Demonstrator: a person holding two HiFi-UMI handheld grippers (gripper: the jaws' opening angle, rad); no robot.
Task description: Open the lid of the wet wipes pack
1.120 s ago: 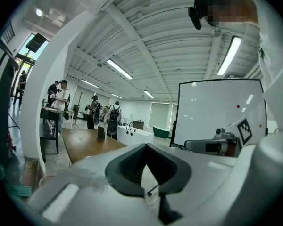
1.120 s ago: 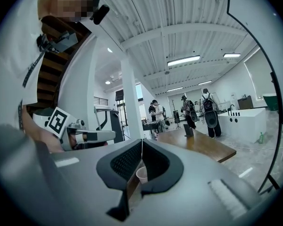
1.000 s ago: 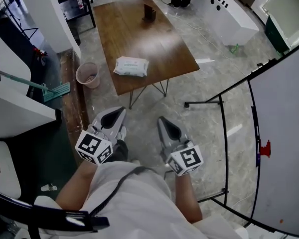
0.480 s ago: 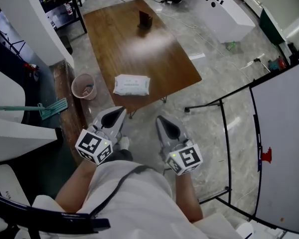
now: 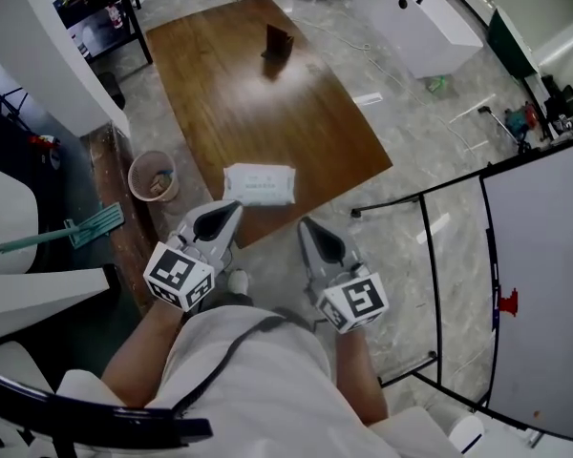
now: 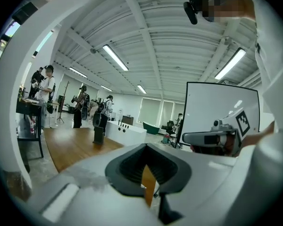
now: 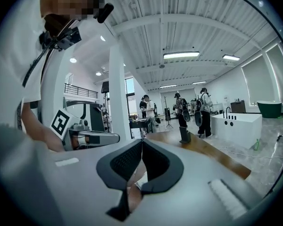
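Wooden coffee table (image 5: 220,84) took up the top half of the head view, and the wet wipes pack (image 5: 259,184) lay flat right at its near edge, close to the corner by the little bin (image 5: 153,175). You had both tools low in front of you, short of the table. The pack lay straight ahead, in the gap between them, with its long axis crosswise to the way your tongs pointed. Your left gripper (image 5: 227,214) was the closer one, its tip just beside the pack's near left corner. Your right gripper (image 5: 310,232) sat a bit further back and off to the right. Neither one touched the pack.

Left gripper view: the jaws were pressed together at the tips with nothing in them, just a sliver of brown wood showing through the slot below. The tabletop stretched away ahead on the left, but the pack itself was hidden under the jaw body.

Right gripper view: same deal, jaws closed tight and empty. A pale bit showed low in the slot, maybe the pack, but I couldn't really tell.

My guess is you'd need to open up and reach forward first, and the left had the shorter trip.
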